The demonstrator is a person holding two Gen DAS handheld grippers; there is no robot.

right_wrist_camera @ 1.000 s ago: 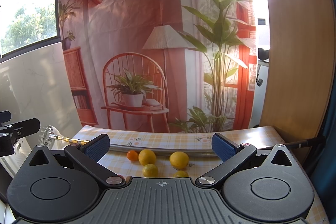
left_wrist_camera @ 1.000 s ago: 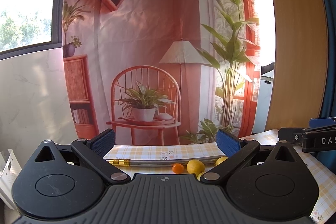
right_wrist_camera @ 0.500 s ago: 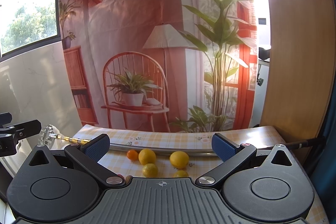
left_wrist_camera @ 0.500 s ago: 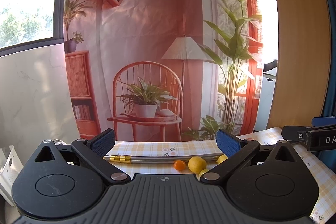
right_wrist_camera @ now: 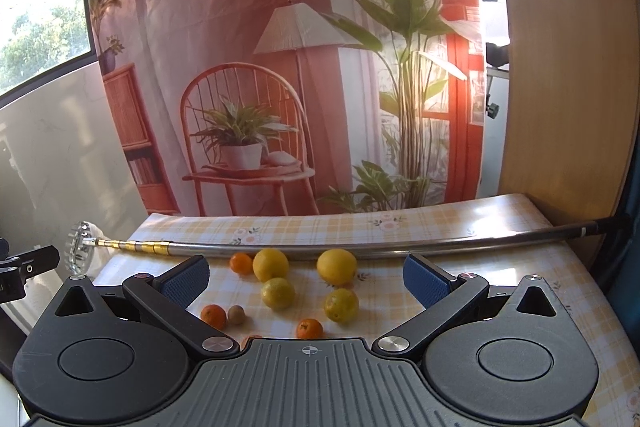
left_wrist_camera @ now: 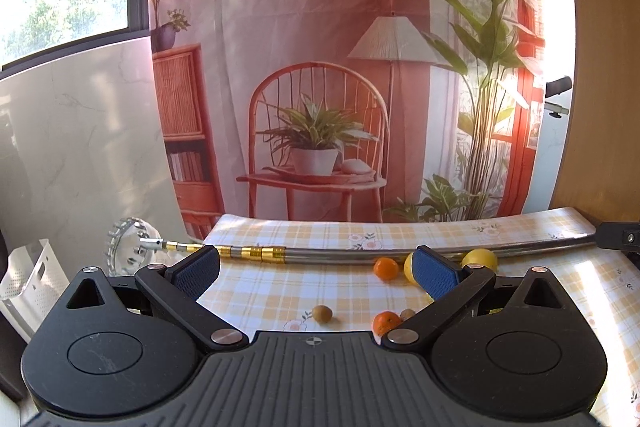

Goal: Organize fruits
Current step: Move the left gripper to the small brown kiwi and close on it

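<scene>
Fruits (right_wrist_camera: 276, 293) lie loose on the table (right_wrist_camera: 440, 227) just beyond my fingertips, untouched; both my right gripper (right_wrist_camera: 306, 277) and left gripper (left_wrist_camera: 316, 269) gape empty. Sorting has yet to begin: next, I judge, lower onto one fruit.

We see a glossy yellow-checked tablecloth (right_wrist_camera: 440, 227) at centre frame, a shiny metal telescopic pole (right_wrist_camera: 360, 250) with gold bands across it, dimpled-skinned yellow lemons (right_wrist_camera: 337, 266), and matt black ribbed plastic gripper bodies (right_wrist_camera: 308, 379) along the bottom.
</scene>
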